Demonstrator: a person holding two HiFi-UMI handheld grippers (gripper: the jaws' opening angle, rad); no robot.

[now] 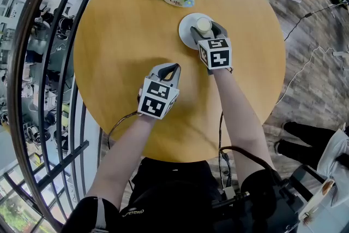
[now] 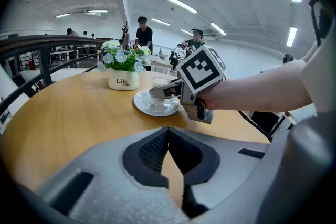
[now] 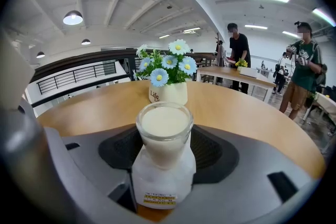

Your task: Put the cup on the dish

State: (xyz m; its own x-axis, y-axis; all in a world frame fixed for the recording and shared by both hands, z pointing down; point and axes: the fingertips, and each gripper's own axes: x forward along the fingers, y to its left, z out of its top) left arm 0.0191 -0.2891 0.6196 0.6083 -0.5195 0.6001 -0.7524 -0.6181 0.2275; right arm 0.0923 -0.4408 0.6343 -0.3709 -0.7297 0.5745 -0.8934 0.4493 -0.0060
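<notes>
Right claw [image 1: 206,28] is clasping the clear glass cup of white milk [image 3: 164,136], which is standing on the round white dish [image 1: 186,28] near the wooden table's [image 1: 120,35] far edge, leaving only the release.

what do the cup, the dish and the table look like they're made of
Cup: apparently clear glass, glossy; the rim is see-through, with a milky white filling inside.
Dish: probably glazed ceramic; plain white with a smooth sheen.
Table: wood or wood-look laminate, matte; warm tan with faint grain.
</notes>
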